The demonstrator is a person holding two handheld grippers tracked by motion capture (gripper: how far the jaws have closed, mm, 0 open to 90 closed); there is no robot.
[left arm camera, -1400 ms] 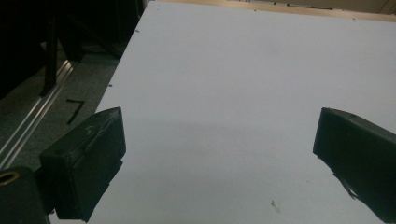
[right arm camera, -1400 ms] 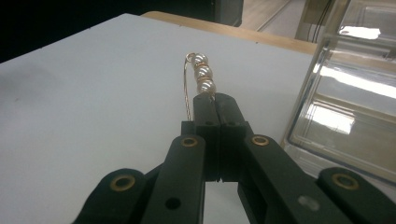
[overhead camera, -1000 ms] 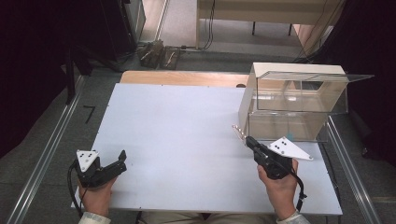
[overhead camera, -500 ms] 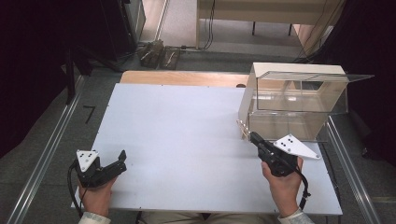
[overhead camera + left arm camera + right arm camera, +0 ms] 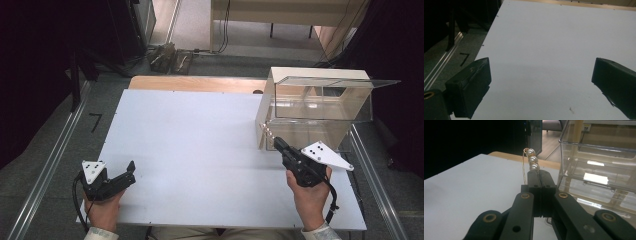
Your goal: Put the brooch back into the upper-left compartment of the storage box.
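Right tongs (image 5: 539, 173) pinch a gold wire strung with white pearl beads (image 5: 532, 160) beside the clear plastic box (image 5: 320, 107); left tongs (image 5: 541, 82) rest spread over the white counter (image 5: 200, 145).

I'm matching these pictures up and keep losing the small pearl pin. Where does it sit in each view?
High view: the pearl pin is right of centre, at the tip of the right gripper, beside the clear box.
Left gripper view: not in it.
Right gripper view: pin upper centre, held in the shut jaws.
Shared landmark: the white table.
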